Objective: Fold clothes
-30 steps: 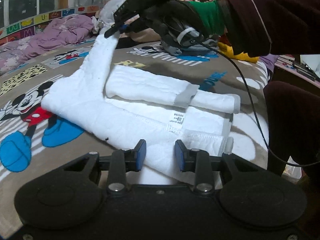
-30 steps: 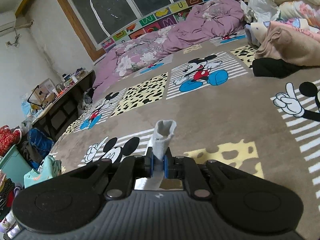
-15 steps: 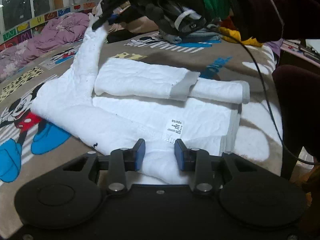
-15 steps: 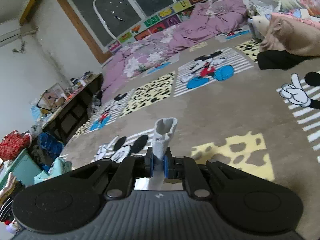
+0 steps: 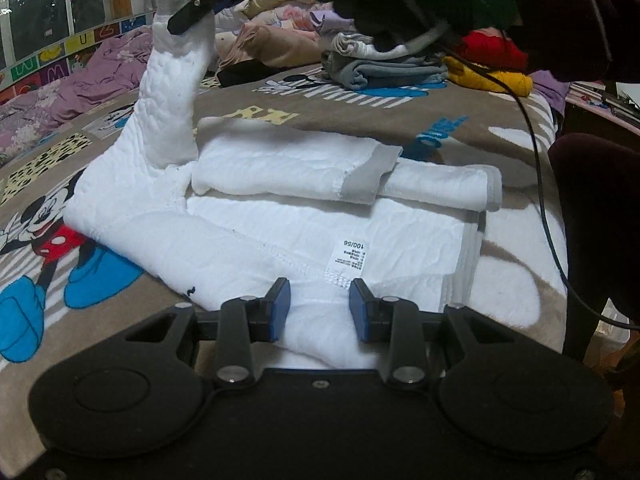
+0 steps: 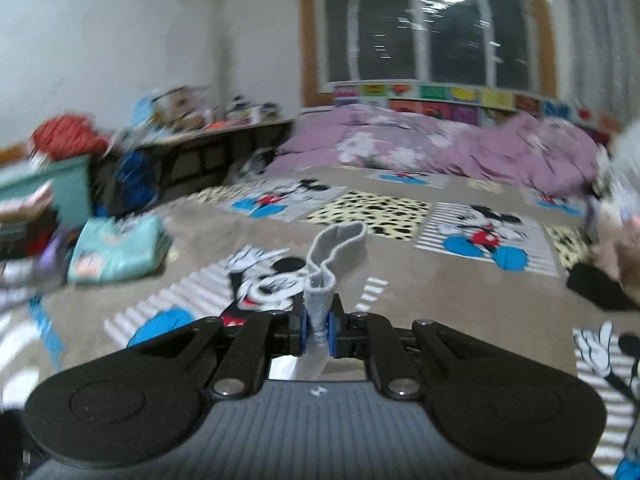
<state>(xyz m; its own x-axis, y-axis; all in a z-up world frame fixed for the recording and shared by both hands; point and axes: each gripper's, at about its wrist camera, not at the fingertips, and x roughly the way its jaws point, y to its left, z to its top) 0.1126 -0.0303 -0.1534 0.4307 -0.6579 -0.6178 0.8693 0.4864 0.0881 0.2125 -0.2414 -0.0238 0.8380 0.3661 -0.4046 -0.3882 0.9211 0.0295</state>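
Observation:
A white quilted garment point(image 5: 248, 236) with grey cuffs lies partly folded on the Mickey Mouse blanket point(image 5: 360, 120). One sleeve point(image 5: 304, 172) is folded across its body. My left gripper point(image 5: 319, 310) is open and empty, low over the garment's near edge by the size label point(image 5: 352, 256). My right gripper point(image 6: 317, 326) is shut on the other sleeve's grey cuff point(image 6: 336, 256). In the left wrist view it point(image 5: 196, 8) holds that sleeve point(image 5: 172, 92) lifted upright above the garment's far left.
A stack of folded grey clothes point(image 5: 372, 68) and red and yellow items point(image 5: 492, 64) lie at the back right. A purple duvet point(image 6: 440, 152) lies by the window. Teal folded clothes point(image 6: 116, 252) and a cluttered desk point(image 6: 208, 136) are at the left. A black cable point(image 5: 540, 168) hangs at the right.
My right gripper has lifted the sleeve higher and swung it toward me; its view turned left and is blurred. My left gripper has moved a little closer to the garment.

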